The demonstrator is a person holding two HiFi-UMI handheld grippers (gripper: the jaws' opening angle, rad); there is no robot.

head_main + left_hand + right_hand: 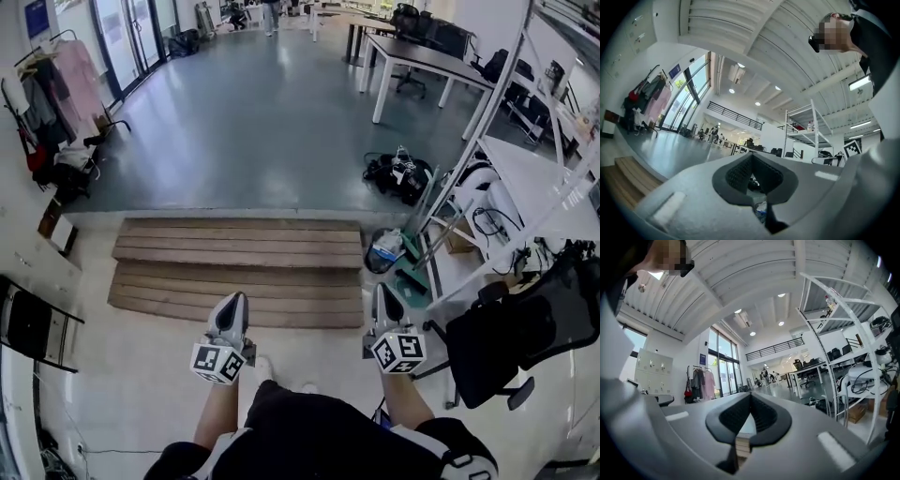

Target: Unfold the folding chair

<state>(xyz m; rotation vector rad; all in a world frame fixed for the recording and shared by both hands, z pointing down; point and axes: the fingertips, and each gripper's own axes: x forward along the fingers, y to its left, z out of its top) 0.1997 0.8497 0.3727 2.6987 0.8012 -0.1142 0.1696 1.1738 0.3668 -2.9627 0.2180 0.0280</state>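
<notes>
Head view shows me both tools held out level over the wooden steps (239, 267), and nothing of the job is begun. My left gripper (232, 307) has its jaws pressed together with nothing between them, and the right gripper (384, 302) is the same, closed and empty. I take the black-seated frame leaning by the wall at far left to be the folding chair (28, 324), still collapsed, though it sits at the edge of view. It is well apart from both tools, so reaching, gripping and opening it all remain.
</notes>
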